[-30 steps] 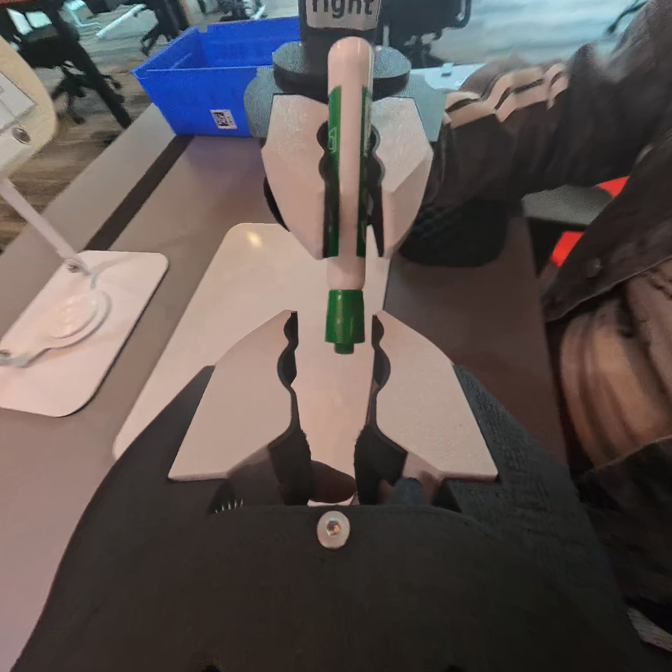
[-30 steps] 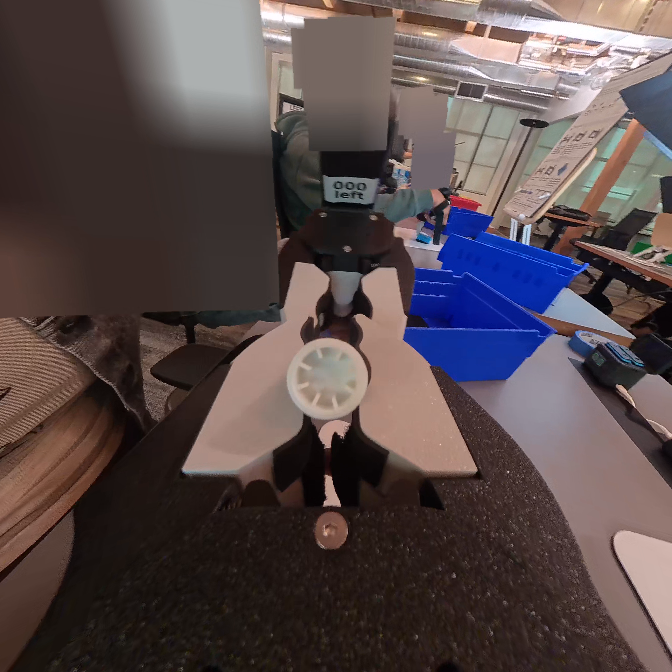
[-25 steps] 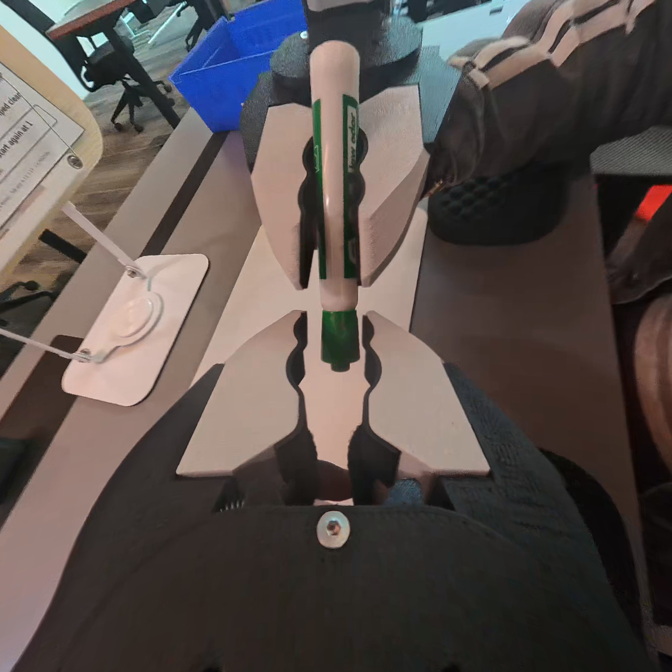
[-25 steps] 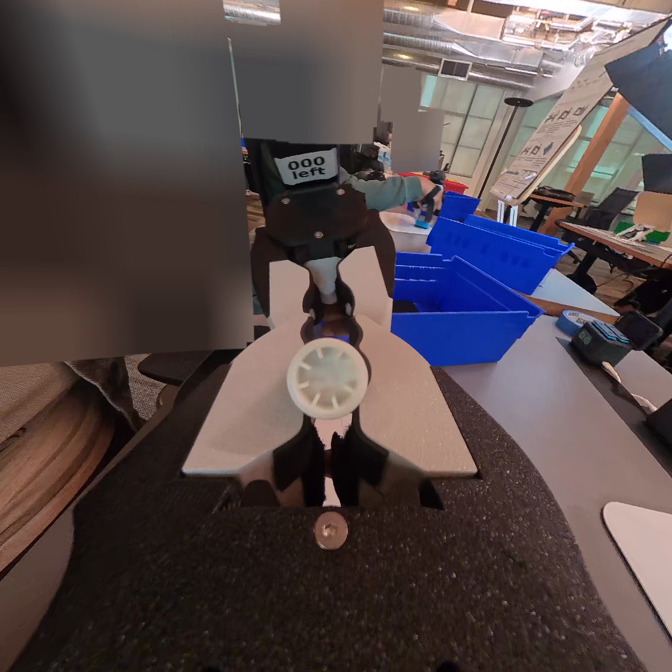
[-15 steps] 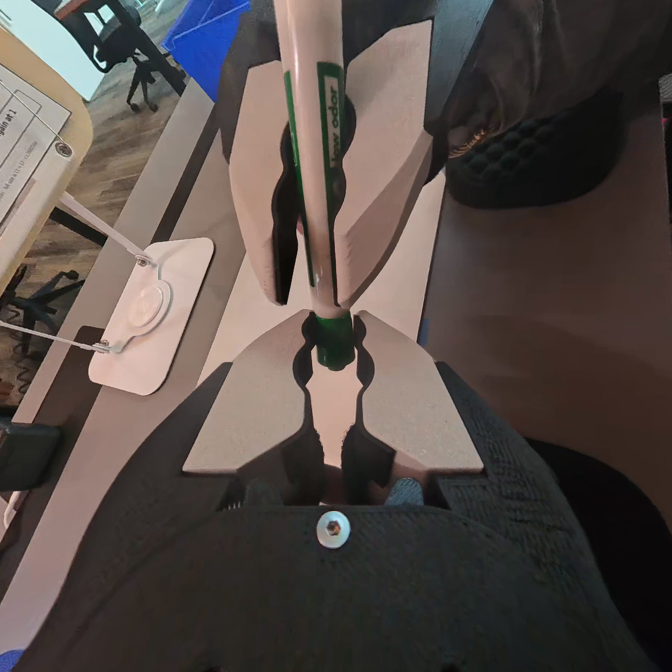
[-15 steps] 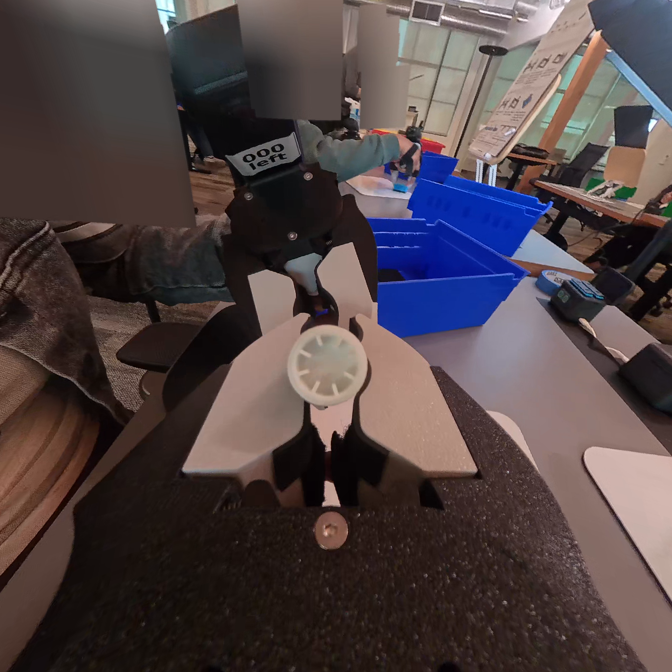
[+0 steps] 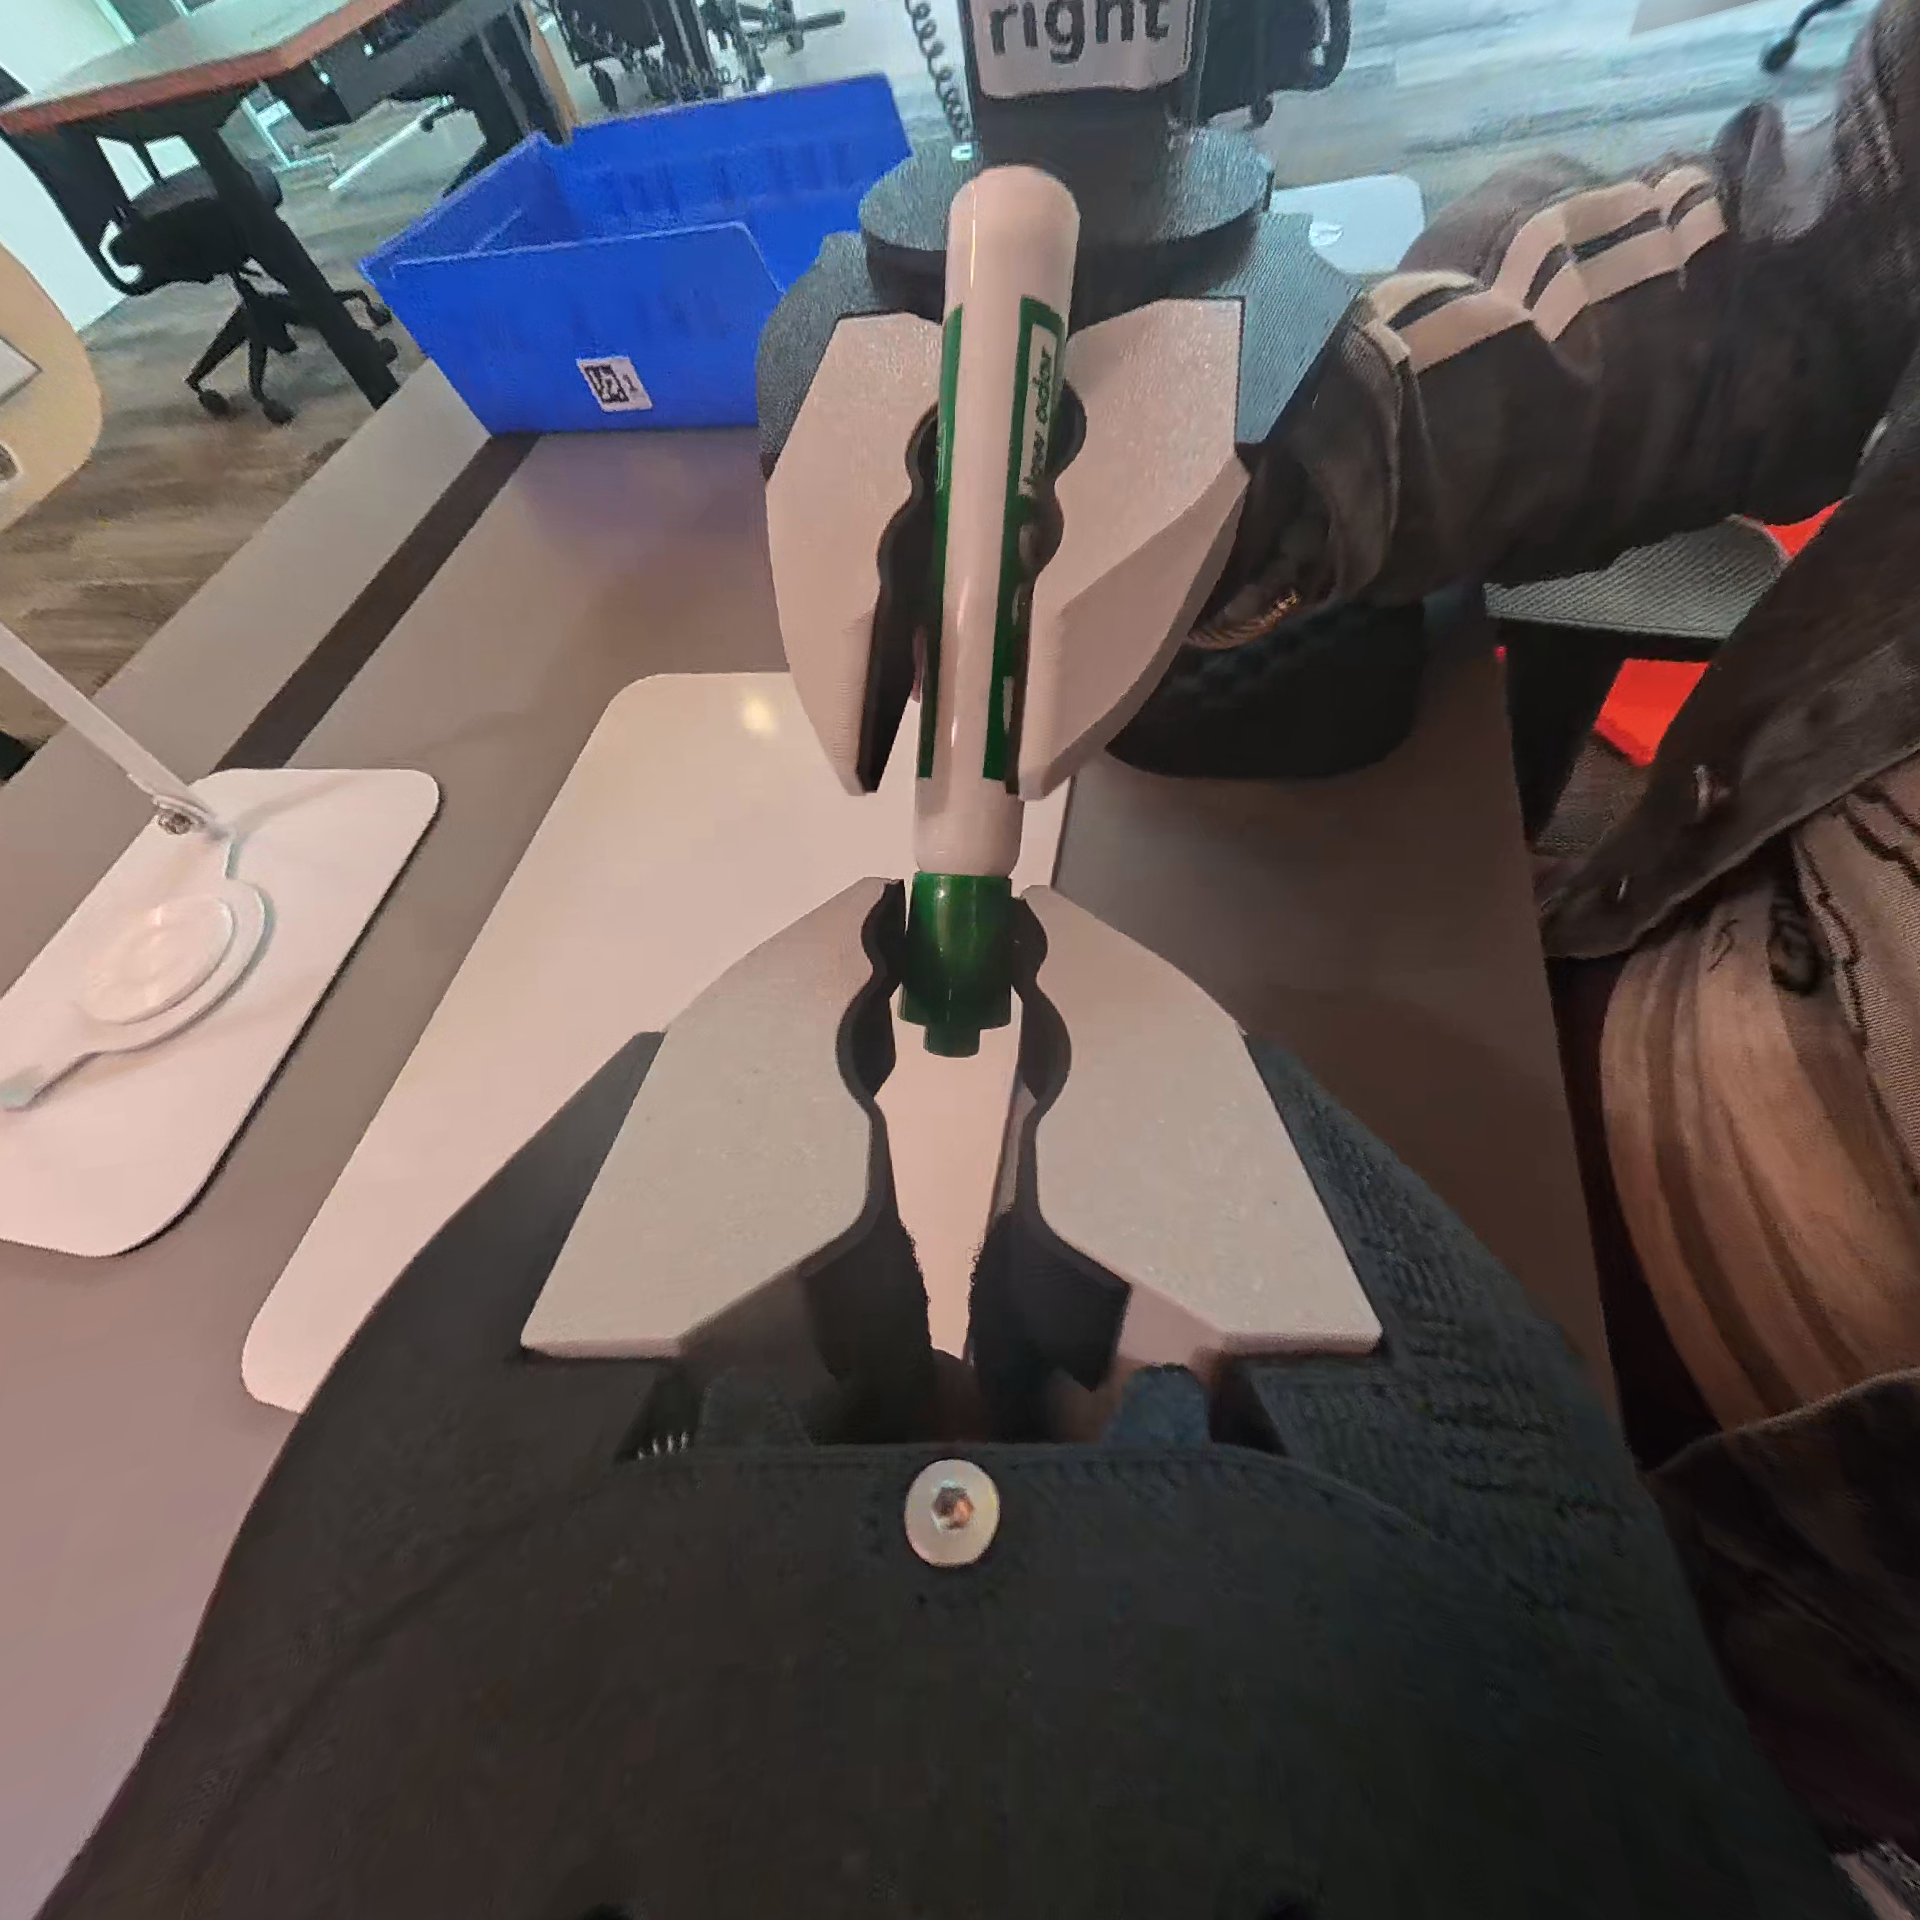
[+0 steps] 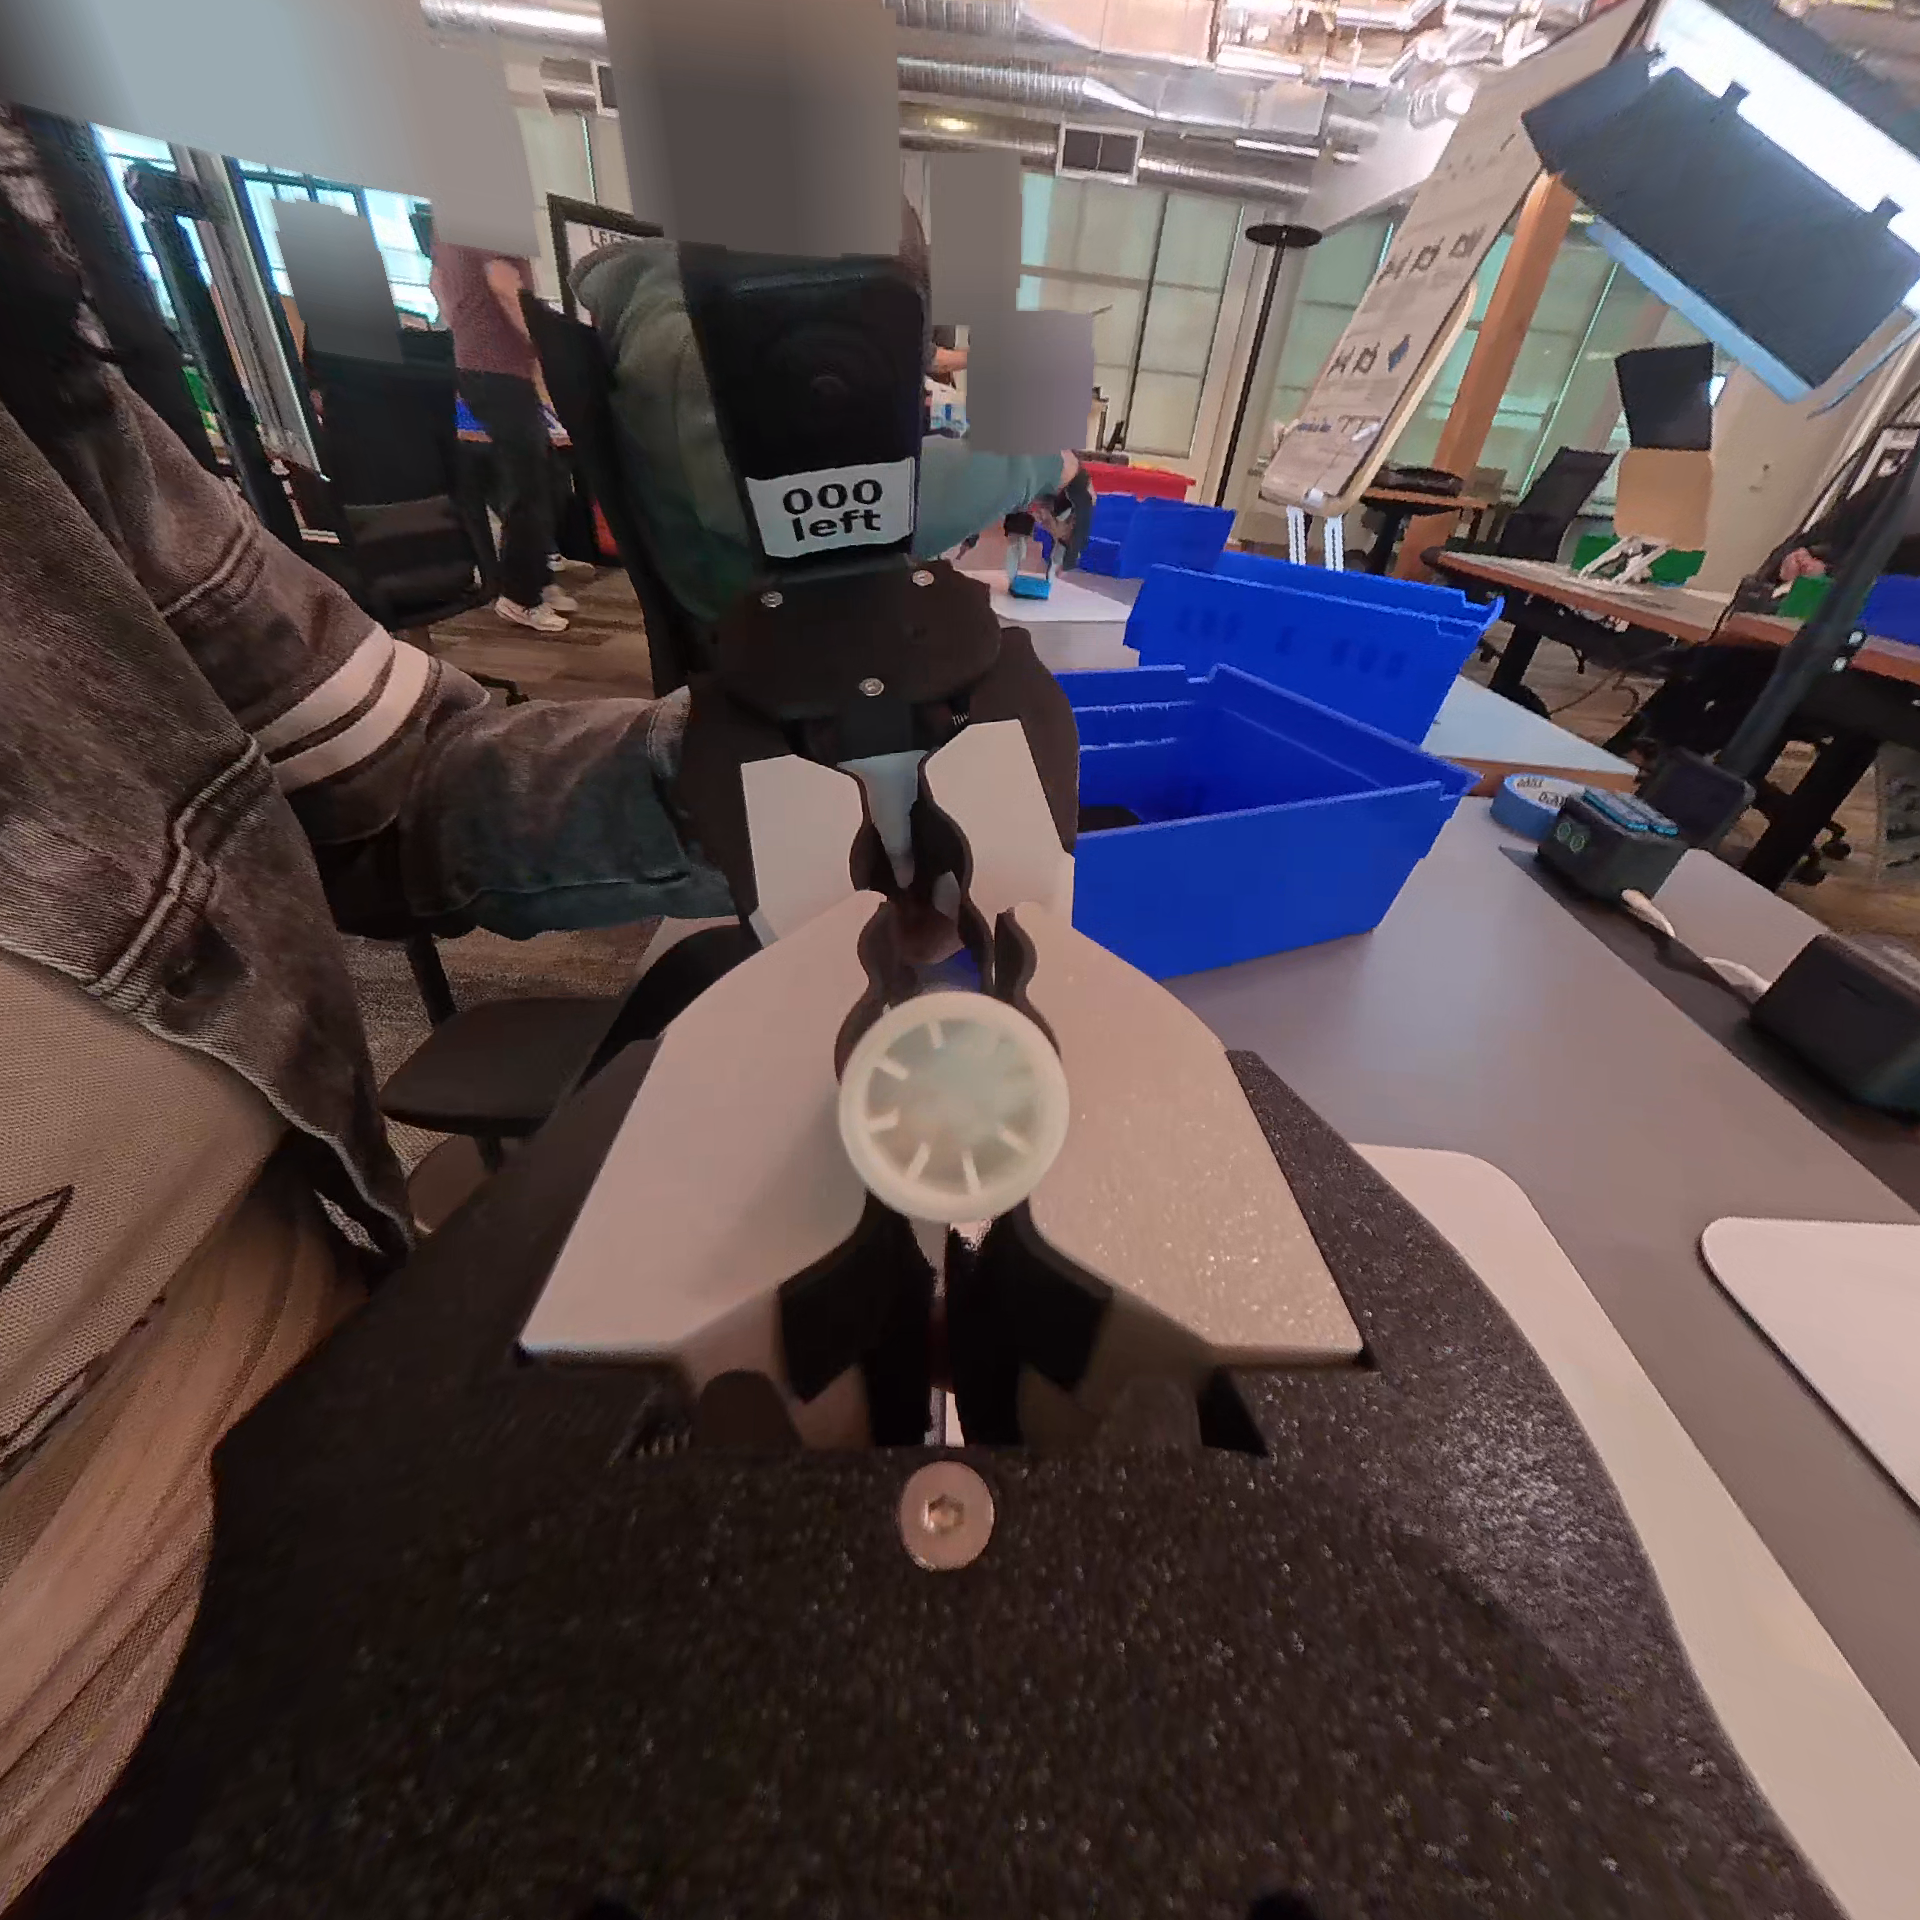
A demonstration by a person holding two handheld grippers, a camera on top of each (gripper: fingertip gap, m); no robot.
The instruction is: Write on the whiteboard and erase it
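Note:
A white marker (image 7: 982, 582) with green bands points its green cap (image 7: 954, 961) at my left gripper (image 7: 956, 914). The left gripper's fingers are closed on the cap. My right gripper (image 7: 961, 769) faces it from the far side and is shut on the marker's barrel. In the right wrist view the marker's white butt end (image 8: 954, 1127) sits between the right gripper's (image 8: 940, 940) fingers, with the left gripper (image 8: 914, 883) just beyond. The white whiteboard (image 7: 675, 935) lies flat on the grey table below both grippers; it also shows in the right wrist view (image 8: 1475, 1216).
A white stand base plate (image 7: 187, 987) lies left of the board. A blue bin (image 7: 623, 291) stands at the table's far end. A person's dark sleeve (image 7: 1558, 395) is at the right. Blue bins (image 8: 1247, 821), a tape roll (image 8: 1522, 800) and dark devices (image 8: 1610, 842) show in the right wrist view. Across from one pair of fingers to the other is roughly 4 cm.
The marker's cap has gone in between the left gripper's fingers, and these fingers have closed from wide apart onto it. Both grippers tilted and swung meanwhile; the right keeps its hold on the marker.

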